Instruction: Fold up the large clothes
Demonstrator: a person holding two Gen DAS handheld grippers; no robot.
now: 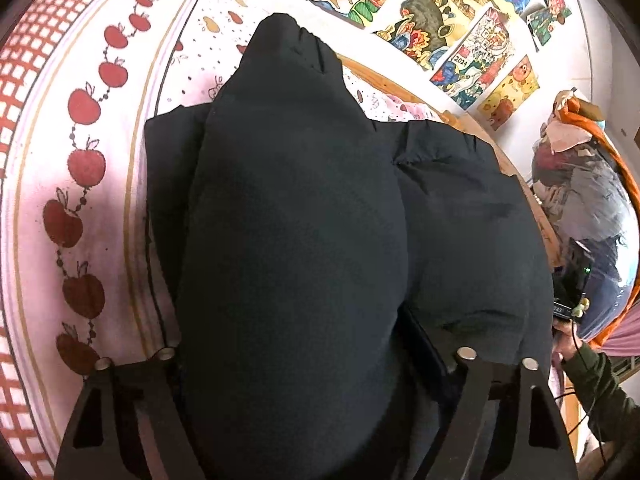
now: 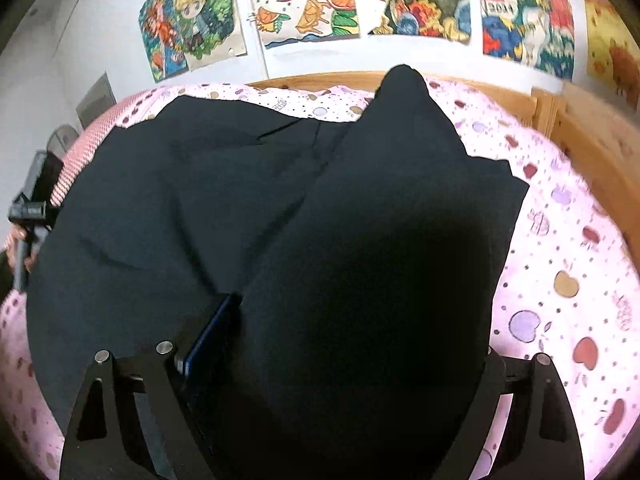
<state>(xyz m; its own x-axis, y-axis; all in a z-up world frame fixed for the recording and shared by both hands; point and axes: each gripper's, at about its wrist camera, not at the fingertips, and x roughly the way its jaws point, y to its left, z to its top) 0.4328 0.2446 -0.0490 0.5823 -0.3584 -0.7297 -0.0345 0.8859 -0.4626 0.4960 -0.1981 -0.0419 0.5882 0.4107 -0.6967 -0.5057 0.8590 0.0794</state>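
While folding: the black garment (image 2: 168, 208) lies partly doubled on the bed (image 2: 560, 280).
Left hand-held gripper (image 1: 320, 360): pinching a raised fold.
Right hand-held gripper (image 2: 332, 356): likewise pinching cloth.
Left: laying folds flat, tidying.

Left gripper (image 1: 316, 360) fingers spread wide, right gripper (image 2: 320, 360) fingers likewise

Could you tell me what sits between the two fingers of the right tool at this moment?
A thick bunched fold of the black garment fills the gap between the right tool fingers, as the right wrist view shows. The rest of it lies spread on the pink bedsheet.
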